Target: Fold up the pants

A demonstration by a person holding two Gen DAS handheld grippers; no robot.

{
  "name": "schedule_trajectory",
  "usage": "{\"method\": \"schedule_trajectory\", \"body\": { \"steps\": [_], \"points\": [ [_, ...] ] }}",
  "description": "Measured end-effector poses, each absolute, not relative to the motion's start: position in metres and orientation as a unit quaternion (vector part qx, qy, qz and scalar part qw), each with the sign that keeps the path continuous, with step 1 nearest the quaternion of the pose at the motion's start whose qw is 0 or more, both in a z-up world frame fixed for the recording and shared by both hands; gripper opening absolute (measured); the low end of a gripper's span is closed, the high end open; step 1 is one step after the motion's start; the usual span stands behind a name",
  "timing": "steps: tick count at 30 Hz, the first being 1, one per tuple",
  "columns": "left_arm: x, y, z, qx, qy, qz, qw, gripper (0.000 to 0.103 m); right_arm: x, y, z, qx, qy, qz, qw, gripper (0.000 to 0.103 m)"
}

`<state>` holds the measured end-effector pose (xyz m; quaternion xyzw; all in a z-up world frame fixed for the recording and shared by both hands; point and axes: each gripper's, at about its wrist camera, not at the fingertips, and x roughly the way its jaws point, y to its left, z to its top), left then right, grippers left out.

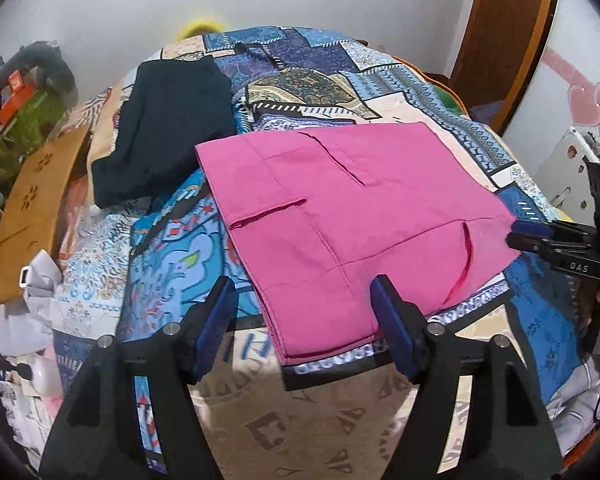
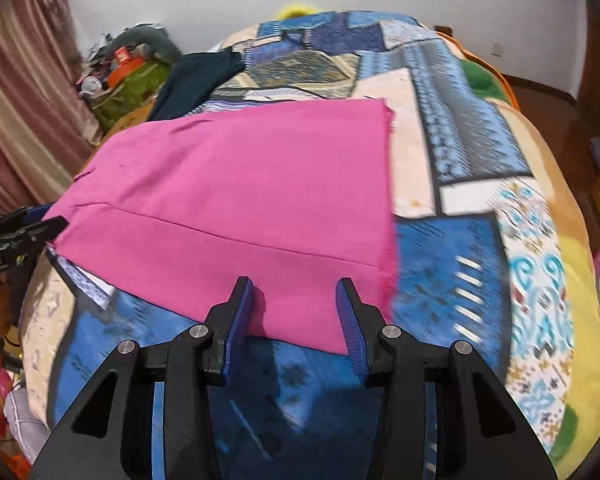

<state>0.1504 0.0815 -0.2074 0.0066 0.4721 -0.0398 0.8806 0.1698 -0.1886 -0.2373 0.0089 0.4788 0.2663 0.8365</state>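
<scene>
The pink pants (image 1: 352,216) lie folded flat on the patterned bedspread (image 1: 172,280); they also show in the right wrist view (image 2: 236,200). My left gripper (image 1: 302,292) is open and empty, its jaws astride the pants' near corner. My right gripper (image 2: 295,296) is open and empty over the pants' near edge. The right gripper also shows at the pants' right edge in the left wrist view (image 1: 528,236). The left gripper shows at the left edge of the right wrist view (image 2: 40,224).
A dark folded garment (image 1: 168,128) lies on the bed beyond the pants, at the left. A brown board (image 1: 32,216) and clutter (image 1: 16,108) stand off the bed's left side. A wooden door (image 1: 500,36) is at the back right.
</scene>
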Motion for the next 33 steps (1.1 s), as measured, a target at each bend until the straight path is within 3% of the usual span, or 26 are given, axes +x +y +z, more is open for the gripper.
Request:
{"method": "schedule_trajectory", "body": {
  "steps": [10, 21, 30, 33],
  "points": [
    [0.157, 0.082, -0.197, 0.031, 0.482, -0.031, 0.875, 0.074, 0.173, -0.193, -0.232, -0.006, 0.488, 0.271, 0.83, 0.039],
    [0.206, 0.136, -0.171, -0.079, 0.466, 0.02, 0.881, 0.074, 0.209, -0.18, -0.185, -0.015, 0.427, 0.284, 0.858, 0.043],
    [0.261, 0.168, -0.195, -0.123, 0.494, 0.031, 0.86, 0.073, 0.27, -0.172, -0.195, -0.023, 0.419, 0.267, 0.867, 0.044],
    [0.275, 0.17, -0.208, -0.139, 0.509, 0.019, 0.849, 0.066, 0.298, -0.169, -0.208, -0.025, 0.434, 0.26, 0.862, 0.044]
  ]
}}
